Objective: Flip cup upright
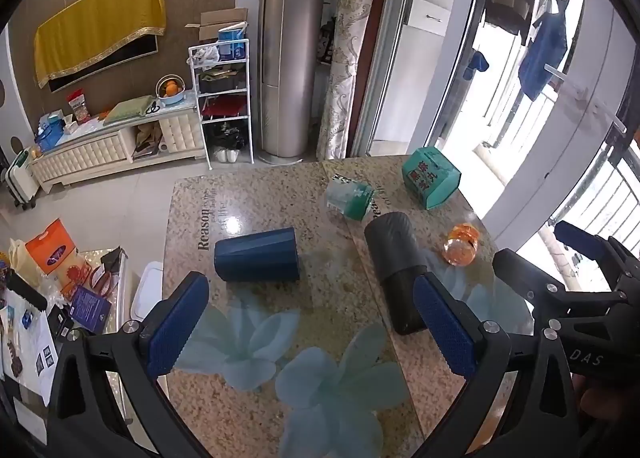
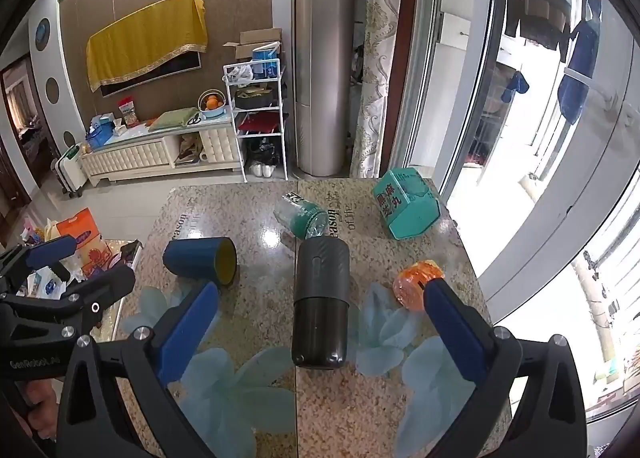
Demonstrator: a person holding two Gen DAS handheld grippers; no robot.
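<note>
A dark blue ribbed cup (image 1: 258,261) lies on its side on the speckled table (image 1: 280,201), its mouth to the right; the right wrist view shows it (image 2: 200,260) with a yellow inside. My left gripper (image 1: 312,322) is open and empty, hovering just in front of the cup. My right gripper (image 2: 320,322) is open and empty, with a black cylinder flask (image 2: 320,298) lying between its fingers' line of sight. The right gripper also shows at the right edge of the left wrist view (image 1: 560,258), and the left gripper at the left edge of the right wrist view (image 2: 76,270).
The black flask (image 1: 396,262) lies on its side mid-table. A clear cup with a green band (image 1: 350,197), a teal box (image 1: 432,177) and an orange crinkled ball (image 1: 462,244) lie further back and right. A low side table with clutter (image 1: 60,278) stands left.
</note>
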